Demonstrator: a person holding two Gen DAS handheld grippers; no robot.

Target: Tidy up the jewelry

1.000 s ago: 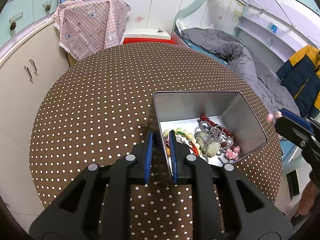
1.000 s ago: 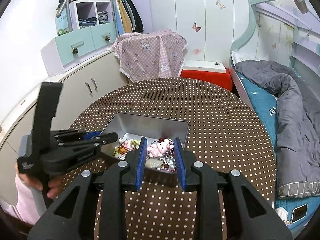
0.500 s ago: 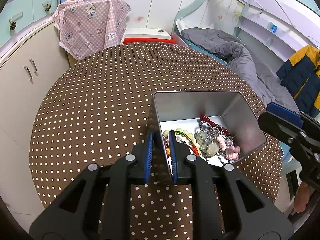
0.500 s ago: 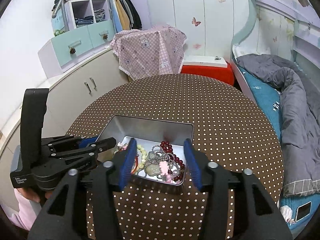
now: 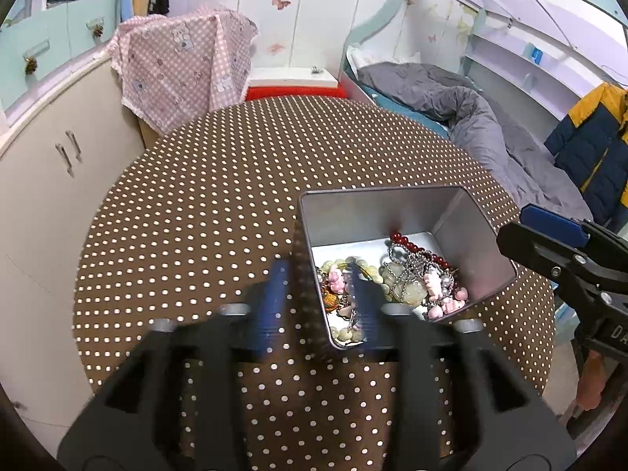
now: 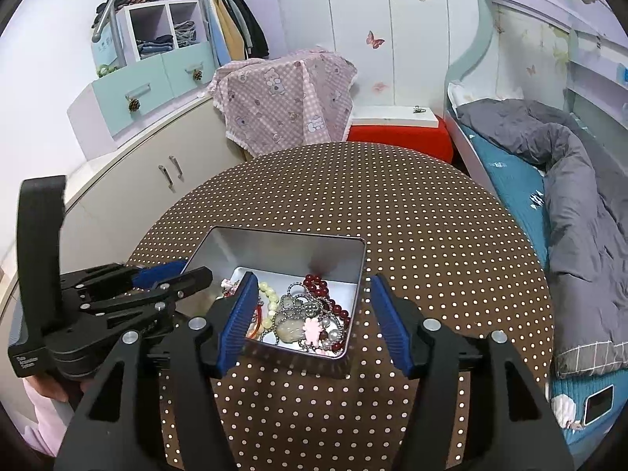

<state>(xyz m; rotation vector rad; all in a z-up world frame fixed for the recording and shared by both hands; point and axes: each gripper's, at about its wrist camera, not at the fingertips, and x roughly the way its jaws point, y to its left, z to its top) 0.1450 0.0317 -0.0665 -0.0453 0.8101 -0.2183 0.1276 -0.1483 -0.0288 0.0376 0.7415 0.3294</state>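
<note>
both hand-held grippers have just been opening: the left hand-held gripper (image 5: 318,294), blurred, has let go of the tin (image 6: 282,243) wall, though that wall is between its jaws; the right hand-held gripper (image 6: 310,314) stands wide and empty. sorting looks finished. the tin sits low centre on the dotted bench (image 6: 431,235), holding tangled jewelry (image 6: 302,310): beads, chains, pink charms.

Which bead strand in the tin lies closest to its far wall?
The dark red bead strand; the pale green beads lie nearer the left gripper.
</note>
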